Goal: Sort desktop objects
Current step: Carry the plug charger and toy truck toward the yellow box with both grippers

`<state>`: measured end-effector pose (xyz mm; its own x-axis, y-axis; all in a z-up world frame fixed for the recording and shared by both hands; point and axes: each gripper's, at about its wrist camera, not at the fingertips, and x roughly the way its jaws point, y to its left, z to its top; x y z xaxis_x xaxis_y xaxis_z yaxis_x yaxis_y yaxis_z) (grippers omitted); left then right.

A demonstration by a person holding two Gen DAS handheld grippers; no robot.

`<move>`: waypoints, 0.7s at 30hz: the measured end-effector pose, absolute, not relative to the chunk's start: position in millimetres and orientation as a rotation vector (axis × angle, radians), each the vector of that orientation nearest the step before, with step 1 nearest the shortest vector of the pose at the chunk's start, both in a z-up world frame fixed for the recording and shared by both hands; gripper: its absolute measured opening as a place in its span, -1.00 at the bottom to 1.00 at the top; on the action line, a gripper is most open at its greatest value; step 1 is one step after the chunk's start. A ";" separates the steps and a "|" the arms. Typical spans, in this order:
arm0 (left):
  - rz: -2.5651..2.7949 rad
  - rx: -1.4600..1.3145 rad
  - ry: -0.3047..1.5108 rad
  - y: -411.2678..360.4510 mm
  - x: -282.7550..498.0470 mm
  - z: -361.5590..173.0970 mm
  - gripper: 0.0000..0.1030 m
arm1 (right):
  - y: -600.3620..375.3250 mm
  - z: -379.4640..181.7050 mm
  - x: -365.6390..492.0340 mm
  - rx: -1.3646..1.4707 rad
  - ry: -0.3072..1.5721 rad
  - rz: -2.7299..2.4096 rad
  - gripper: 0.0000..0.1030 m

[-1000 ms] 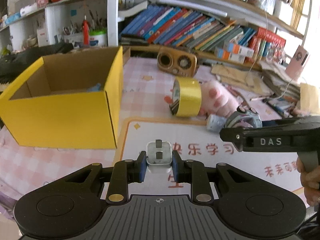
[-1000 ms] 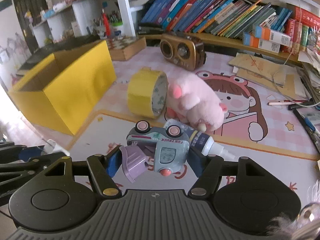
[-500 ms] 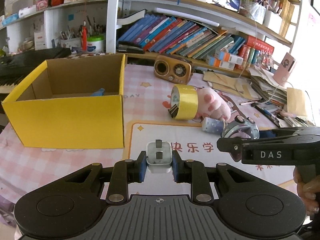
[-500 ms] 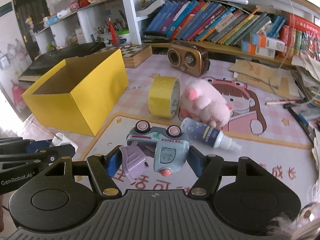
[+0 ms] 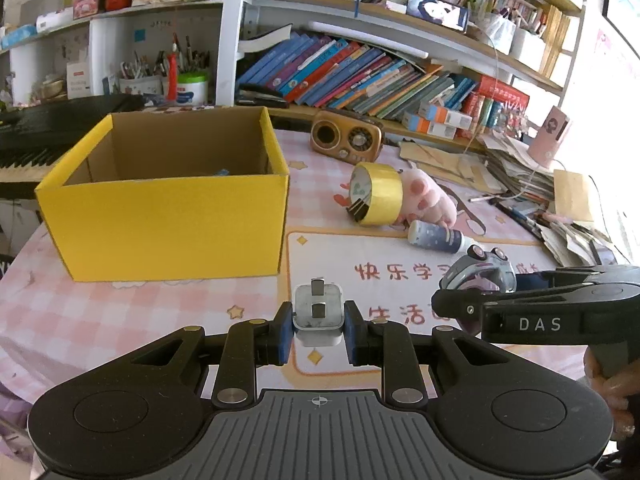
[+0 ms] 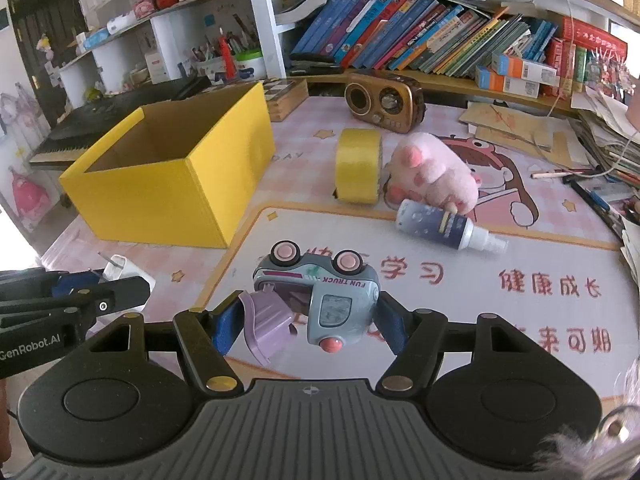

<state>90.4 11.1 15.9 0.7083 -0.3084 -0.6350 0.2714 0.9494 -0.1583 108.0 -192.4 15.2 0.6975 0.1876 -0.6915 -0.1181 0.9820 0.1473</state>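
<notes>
- Right now your biggest landmark is the yellow box [image 5: 168, 208], at the left of the left wrist view on the worktop [image 5: 120, 312]; something small and blue lies inside, so sorting looks begun, though you cannot tell what it is.
- Left on the worktop, right of centre in the right wrist view: the tape roll [image 6: 358, 170] on edge, touching the pink plush paw [image 6: 434, 178], with the spray bottle [image 6: 440, 226] lying just below the paw.
- Your right hand-held gripper [image 6: 306, 322] is clamped on the toy truck [image 6: 324, 296], lower centre, lifted clear and upside down, wheels up; its side reads "FUN TRUCK".
- Your left hand-held gripper [image 5: 318, 330] is closed on the white plug adapter [image 5: 319, 310], bottom centre, prongs facing away.
- By my reading, both carried items have yet to go into the box, then three remain.
- Other writing: "DAS" on the right gripper's body, "GenRobot.AI" on the left's, and red Chinese characters on the mat.
</notes>
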 end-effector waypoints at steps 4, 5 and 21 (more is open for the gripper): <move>-0.336 -0.056 0.717 23.3 81.7 15.4 -0.54 | -178.6 14.1 96.3 0.096 0.789 0.160 0.28; -0.339 -0.055 0.718 26.6 79.4 15.2 -0.54 | -174.7 13.7 93.4 0.096 0.791 0.159 0.28; -0.362 -0.047 0.731 61.8 43.0 11.1 -0.54 | -126.4 7.1 49.9 0.099 0.805 0.145 0.28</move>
<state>43.0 61.8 11.1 0.6854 -0.3393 -0.6442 0.3066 0.9370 -0.1673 49.9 -126.4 7.1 0.6842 0.1668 -0.7100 -0.0917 0.9854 0.1432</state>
